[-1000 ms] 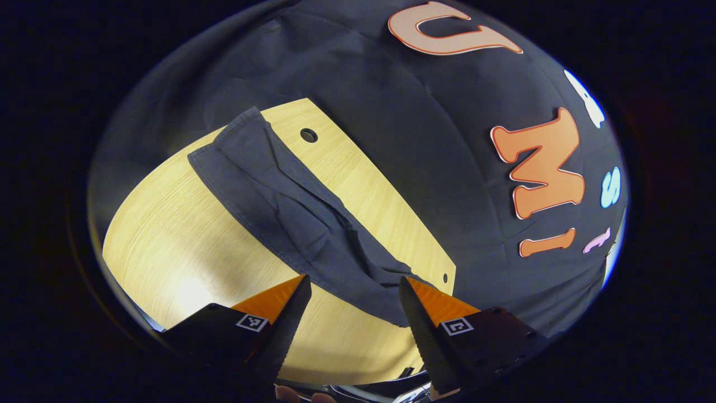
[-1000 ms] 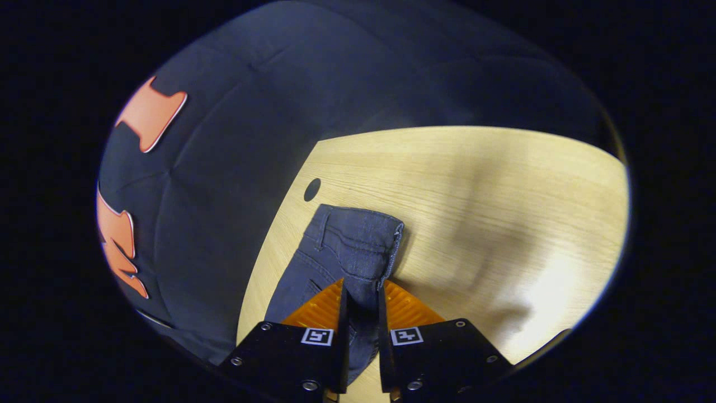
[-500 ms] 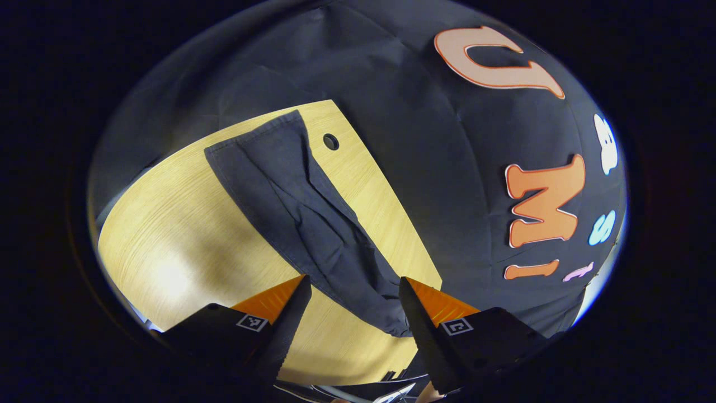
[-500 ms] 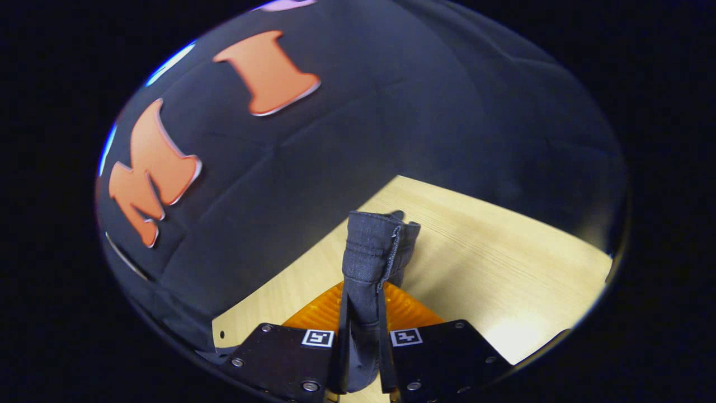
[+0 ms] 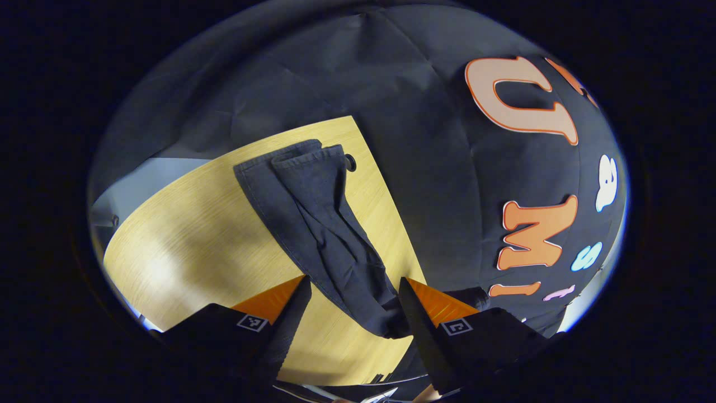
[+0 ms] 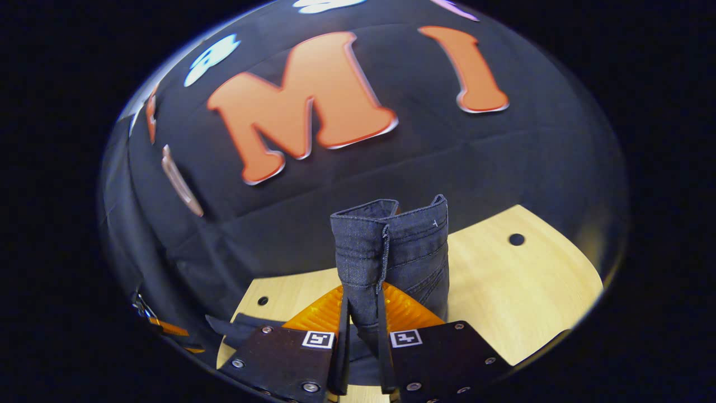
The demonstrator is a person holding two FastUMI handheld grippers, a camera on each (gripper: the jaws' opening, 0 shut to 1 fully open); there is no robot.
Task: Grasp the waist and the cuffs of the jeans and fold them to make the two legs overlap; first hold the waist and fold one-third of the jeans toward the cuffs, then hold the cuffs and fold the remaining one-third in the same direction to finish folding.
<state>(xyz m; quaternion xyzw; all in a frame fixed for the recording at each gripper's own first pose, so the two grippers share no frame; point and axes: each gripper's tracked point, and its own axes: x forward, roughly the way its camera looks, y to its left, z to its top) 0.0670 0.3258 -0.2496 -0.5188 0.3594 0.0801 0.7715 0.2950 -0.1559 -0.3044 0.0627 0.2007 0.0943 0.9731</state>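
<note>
Dark blue jeans (image 5: 324,235) lie lengthwise on the wooden table (image 5: 196,246), running from the far end down toward me in the left gripper view. Their far waist end is raised and curled over. The near cuff end lies between the spread fingers of my left gripper (image 5: 352,305), which is open and hovers over it. In the right gripper view, my right gripper (image 6: 362,305) is shut on the waist (image 6: 391,246), which stands upright above the fingers. More denim trails down under it.
The table top (image 6: 503,291) has a round cable hole (image 6: 516,239) near its back edge, and a small hole (image 6: 263,300) by a corner. The black cloth wall runs close behind the table. A pale grey surface (image 5: 128,179) lies beyond the far edge.
My right gripper has lifted the waist off the table and swung round to face the wall. In the left gripper view the waist end has curled up. My left gripper stays open.
</note>
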